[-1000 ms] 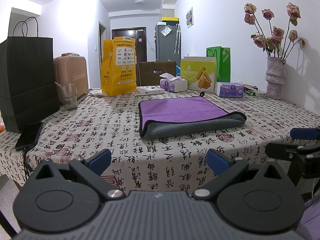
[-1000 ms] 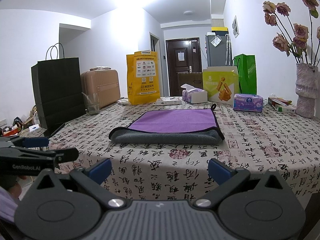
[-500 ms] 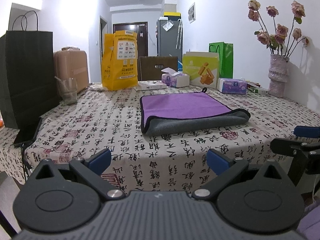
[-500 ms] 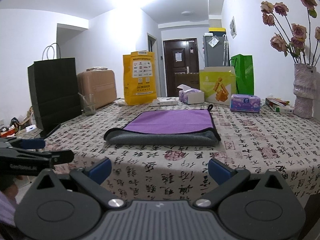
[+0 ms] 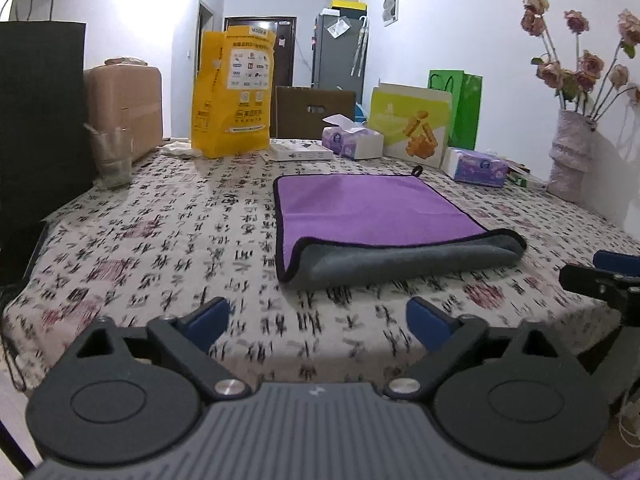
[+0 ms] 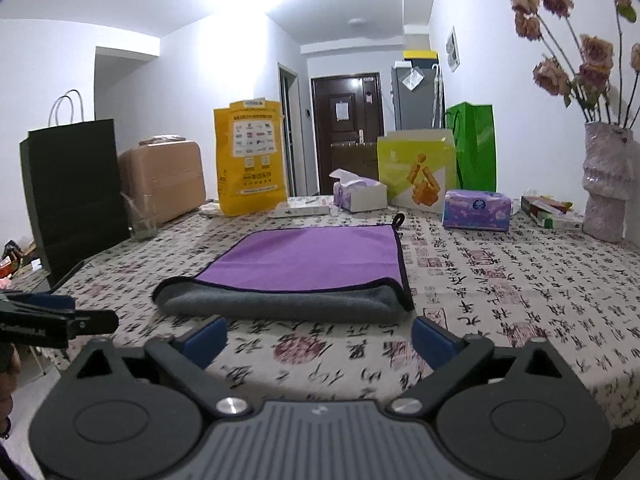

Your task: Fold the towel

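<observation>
Blue pads on black fingers, spread wide on the left gripper [image 5: 318,316] and nothing between them; likewise spread and empty on the right gripper [image 6: 320,334]. Both low at the near table edge, side by side, aimed forward at the towel [image 5: 384,224], probably so as to reach its near corners together. Towel apart from both, flat near the middle of the table, purple face up, thick grey roll at the near edge as though already doubled once; small hanging loop at the far edge. Likely one more fold wanted, judging by the broad shape.

Underneath, a pale tablecloth [image 5: 192,240] printed with black calligraphy and reddish seals. Farther back, a drinking glass [image 5: 110,156], a yellow bag [image 5: 232,92], tissue boxes [image 6: 476,209], a vase of dried roses [image 6: 606,184]. Beyond, white walls and a dark door [image 6: 346,120].
</observation>
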Motion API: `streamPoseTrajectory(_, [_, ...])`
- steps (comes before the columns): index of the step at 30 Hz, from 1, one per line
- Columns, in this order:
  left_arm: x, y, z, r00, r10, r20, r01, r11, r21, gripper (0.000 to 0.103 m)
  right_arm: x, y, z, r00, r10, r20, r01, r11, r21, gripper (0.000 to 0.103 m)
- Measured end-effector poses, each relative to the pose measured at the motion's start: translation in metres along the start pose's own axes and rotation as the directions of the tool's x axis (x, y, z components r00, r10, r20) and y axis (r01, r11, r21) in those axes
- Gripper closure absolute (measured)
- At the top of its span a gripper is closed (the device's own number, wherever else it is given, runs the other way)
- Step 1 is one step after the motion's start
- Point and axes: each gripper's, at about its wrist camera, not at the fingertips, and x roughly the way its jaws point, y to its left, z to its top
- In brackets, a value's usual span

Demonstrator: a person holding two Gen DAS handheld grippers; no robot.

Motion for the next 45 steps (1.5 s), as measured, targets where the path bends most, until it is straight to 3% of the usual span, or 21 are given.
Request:
streamPoseTrajectory(6, [0.045,0.006,0.022,0.999,-0.018,-0.048,0.017,1.0,-0.026,0.035,0.043,-0.02,0.015,0.999,-0.006,-0.032,0.006,1.0,-0.006,0.018])
streamPoseTrajectory(16, [0.1,0.013,0.04,0.994,0.007,-0.105,-0.006,1.0,0.003,0.049,0.107,-0.052,0.03,0.995,-0.01,-0.096,0.011,1.0,0.005,0.041])
streamPoseTrajectory(21, [0.11,0.015,0.039,0.99,-0.018,-0.137,0.019,1.0,0.002,0.079,0.127,-0.062,0.031,0.992,-0.006,-0.125,0.005,1.0,-0.003,0.058])
streamPoseTrajectory(23, [0.112,0.014,0.038,0.989,-0.027,-0.148,0.028,1.0,0.007,0.084,0.133,-0.064,0.031,0.99,0.001,-0.14,-0.003,1.0,-0.009,0.063])
streamPoseTrajectory(26, [0.111,0.013,0.036,0.988,-0.034,-0.152,0.037,0.999,0.018,0.085,0.138,-0.065,0.028,0.985,0.013,-0.172,-0.016,1.0,-0.017,0.084])
streamPoseTrajectory(30, [0.112,0.013,0.035,0.986,-0.046,-0.159,0.053,0.998,0.036,0.078,0.14,-0.064,0.023,0.98,0.022,-0.196,-0.032,0.998,-0.046,0.096])
streamPoseTrajectory(31, [0.112,0.013,0.036,0.986,-0.047,-0.158,0.054,0.998,0.041,0.08,0.139,-0.063,0.023,0.98,0.023,-0.197,-0.034,0.998,-0.054,0.097])
streamPoseTrajectory(33, [0.113,0.012,0.039,0.988,-0.036,-0.15,0.043,0.998,0.046,0.096,0.139,-0.062,0.025,0.981,0.02,-0.195,-0.034,0.997,-0.069,0.098])
streamPoseTrajectory(45, [0.137,0.016,0.073,0.995,-0.009,-0.096,0.016,0.997,0.072,0.097,0.159,-0.064,0.05,0.987,0.003,-0.159,-0.022,0.993,-0.118,0.098])
